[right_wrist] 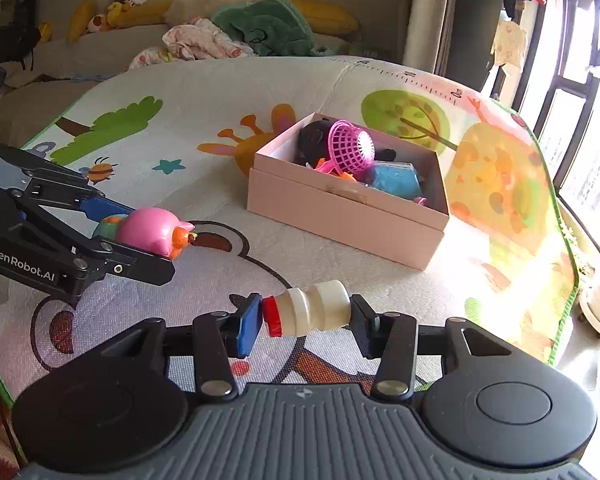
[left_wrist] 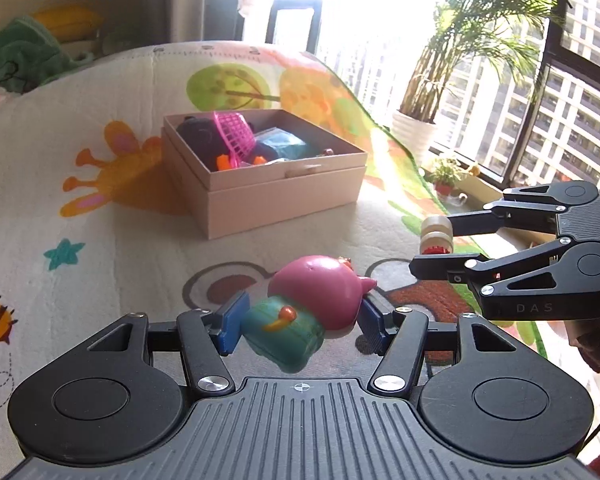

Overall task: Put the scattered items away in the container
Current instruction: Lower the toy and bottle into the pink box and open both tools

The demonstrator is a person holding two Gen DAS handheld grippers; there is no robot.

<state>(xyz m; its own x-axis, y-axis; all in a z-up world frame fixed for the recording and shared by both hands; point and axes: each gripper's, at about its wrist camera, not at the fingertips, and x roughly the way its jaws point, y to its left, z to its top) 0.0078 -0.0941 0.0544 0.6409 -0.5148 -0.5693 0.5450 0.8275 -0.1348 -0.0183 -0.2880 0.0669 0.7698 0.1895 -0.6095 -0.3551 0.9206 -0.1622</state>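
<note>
Cartoon play mat [right_wrist: 172, 80] w/ pink box [right_wrist: 342, 220] sitting on it, toys inside.

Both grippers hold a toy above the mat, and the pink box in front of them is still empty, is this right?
Not quite. Each gripper does hold a toy: the left gripper the pig toy, the right gripper the small bottle. But the right wrist view shows the pink box already holds several toys.
</note>
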